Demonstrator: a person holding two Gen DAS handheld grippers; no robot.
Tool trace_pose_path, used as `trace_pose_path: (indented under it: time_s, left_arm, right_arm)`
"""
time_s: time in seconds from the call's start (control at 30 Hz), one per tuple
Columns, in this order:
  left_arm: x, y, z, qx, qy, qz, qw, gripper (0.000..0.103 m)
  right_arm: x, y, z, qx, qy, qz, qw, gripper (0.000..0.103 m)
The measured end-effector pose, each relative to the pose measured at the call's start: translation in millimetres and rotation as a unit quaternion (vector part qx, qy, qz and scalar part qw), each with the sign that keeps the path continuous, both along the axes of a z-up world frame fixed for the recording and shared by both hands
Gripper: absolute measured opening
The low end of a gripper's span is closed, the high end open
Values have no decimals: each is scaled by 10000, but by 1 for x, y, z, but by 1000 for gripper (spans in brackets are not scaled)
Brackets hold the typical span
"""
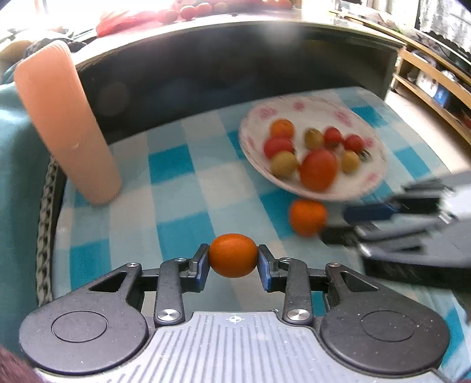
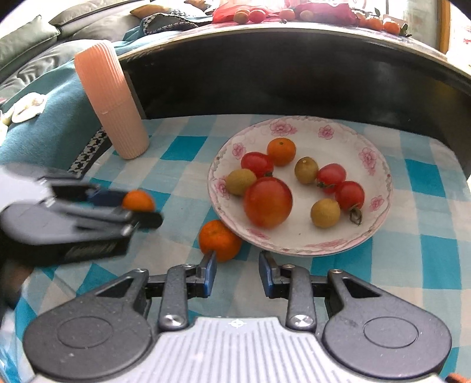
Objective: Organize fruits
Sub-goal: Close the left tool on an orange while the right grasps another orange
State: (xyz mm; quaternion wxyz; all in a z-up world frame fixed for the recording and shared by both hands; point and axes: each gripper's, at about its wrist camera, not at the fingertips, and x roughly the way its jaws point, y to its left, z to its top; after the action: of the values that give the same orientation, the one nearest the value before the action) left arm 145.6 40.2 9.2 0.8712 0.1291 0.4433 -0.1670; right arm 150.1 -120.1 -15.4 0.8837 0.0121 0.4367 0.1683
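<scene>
My left gripper (image 1: pixel 233 259) is shut on a small orange (image 1: pixel 233 255) and holds it above the blue checked cloth; it also shows in the right wrist view (image 2: pixel 138 201). A white flowered plate (image 2: pixel 368 156) holds several red tomatoes, green fruits and one orange. A second orange (image 2: pixel 219 240) lies on the cloth against the plate's near-left rim. My right gripper (image 2: pixel 238 266) is open and empty, its left finger just touching this orange. In the left wrist view the right gripper (image 1: pixel 338 227) is blurred, beside that orange (image 1: pixel 307 217).
A tall ribbed pink cup (image 2: pixel 110 100) stands at the back left of the cloth. A dark raised table edge (image 2: pixel 294 70) runs behind the plate, with more fruit (image 2: pixel 256 14) on top. Teal fabric (image 2: pixel 53 112) lies at left.
</scene>
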Motion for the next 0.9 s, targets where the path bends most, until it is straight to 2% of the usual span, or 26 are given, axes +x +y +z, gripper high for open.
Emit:
trace_pose_path:
  time_s: [0.17,0.47,0.53,0.63,0.7,0.9]
  left_arm:
    - [-22,-4,-5,73,75,-170,9998,42]
    - [-23,7,-18,127,235,-234,9994,43]
    - [-23,9,-21,157,263,-246,9992,43]
    - [-25,9,-25,192,291,-274,9990,43]
    - [-26,8,-24,239,246,-307,9989,43]
    - [-35,4,-22,213,248,-362,9988,43]
  right_arm:
    - [0,5,-4,53,-4,-20,10000,46]
    - [11,24,-14,287,-62,-137,9995,53]
    - [11,28,-15,298,-204,-171,9992,53]
    - [10,33,-17,185,-324,-195,9991,52]
    - [6,38,-17,-62,-389,-98,9992,50]
    - [-16,32,-12,-395,-228,40,9989,49]
